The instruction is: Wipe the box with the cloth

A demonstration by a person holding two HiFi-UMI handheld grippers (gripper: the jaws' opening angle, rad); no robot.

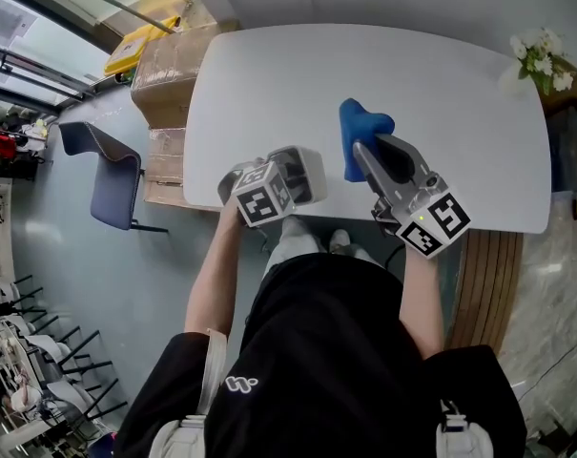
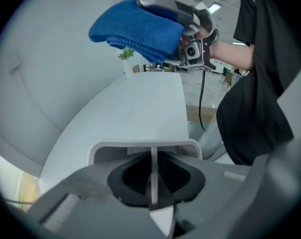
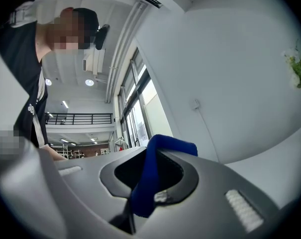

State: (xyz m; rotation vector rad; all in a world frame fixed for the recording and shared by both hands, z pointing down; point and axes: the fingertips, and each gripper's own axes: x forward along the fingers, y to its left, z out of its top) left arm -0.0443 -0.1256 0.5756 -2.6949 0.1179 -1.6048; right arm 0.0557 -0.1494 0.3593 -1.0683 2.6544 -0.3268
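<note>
Fingers [image 3: 210, 180] of the right gripper [image 3: 143, 185] clamp the blue cloth [image 3: 167, 144], while the left gripper [image 2: 151, 183] pinches the white box [image 2: 140, 145] by its thin wall.

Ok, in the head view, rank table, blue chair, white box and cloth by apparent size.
1. table
2. blue chair and white box: about alike; the chair sits farther off on the floor, so I won't rank them
3. cloth

White table [image 1: 298, 84] fills upper centre. Grey floor [image 1: 69, 284] at left, blue-grey chair [image 1: 112, 175] on it. Cardboard boxes [image 1: 169, 70] upper left. Flowers [image 1: 541, 55] upper right. Right gripper view: tall windows [image 3: 139, 114], ceiling lights [image 3: 89, 82] on.
</note>
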